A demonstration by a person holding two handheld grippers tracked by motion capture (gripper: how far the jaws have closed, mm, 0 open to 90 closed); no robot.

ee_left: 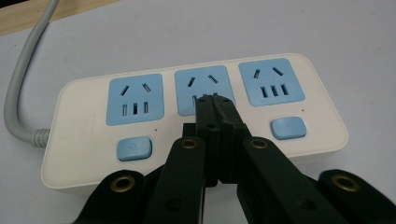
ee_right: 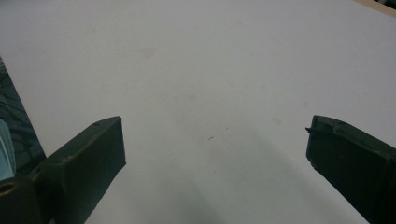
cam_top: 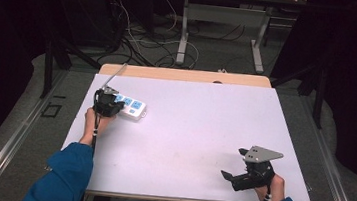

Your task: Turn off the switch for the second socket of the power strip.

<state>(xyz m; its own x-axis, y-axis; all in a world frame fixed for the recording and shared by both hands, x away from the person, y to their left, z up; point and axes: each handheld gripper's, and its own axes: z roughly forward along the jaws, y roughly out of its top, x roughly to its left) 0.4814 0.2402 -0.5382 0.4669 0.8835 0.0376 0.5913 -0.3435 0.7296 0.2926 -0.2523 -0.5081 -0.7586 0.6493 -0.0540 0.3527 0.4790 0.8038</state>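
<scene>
A white power strip (ee_left: 196, 123) with three blue sockets lies near the far left corner of the table (cam_top: 198, 128). The left gripper (ee_left: 215, 100), jaws closed together, sits over the strip's middle socket (ee_left: 201, 84). The right gripper (ee_right: 215, 154), jaws wide apart, hovers far from the strip, above bare table.

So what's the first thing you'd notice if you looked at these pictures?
The white power strip with three blue sockets, at the far left of the table, catches the eye first. The left hand-held gripper has its jaws shut together right over the strip's middle socket. The right hand-held gripper sits wide open over bare table at the near right.
</scene>
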